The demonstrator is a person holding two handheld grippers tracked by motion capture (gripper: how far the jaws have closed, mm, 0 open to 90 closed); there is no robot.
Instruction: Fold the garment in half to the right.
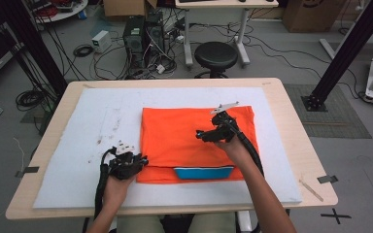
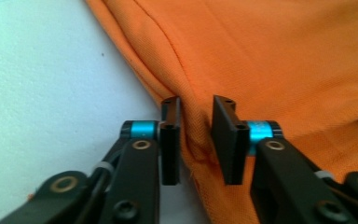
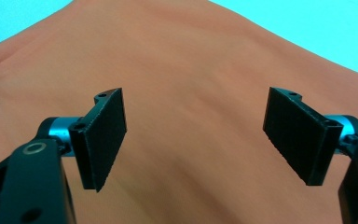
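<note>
An orange cloth [image 1: 184, 141] lies folded on the white mat, with a blue band [image 1: 204, 172] showing at its near edge. My left gripper [image 1: 143, 160] sits at the cloth's near left edge. In the left gripper view its jaws [image 2: 196, 140] stand narrow, with a raised fold of the orange cloth [image 2: 284, 60] bunched between the pads. My right gripper [image 1: 199, 134] hovers over the middle right of the cloth. Its jaws [image 3: 196, 135] stand wide open with nothing between them, and the orange cloth [image 3: 191, 56] lies flat beneath.
A white mat [image 1: 102, 121] covers most of the wooden table [image 1: 301, 126]. Tape strips lie near the table's left and right edges. Beyond the far edge stand a black stool [image 1: 216, 56], computer cases and loose cables on the floor.
</note>
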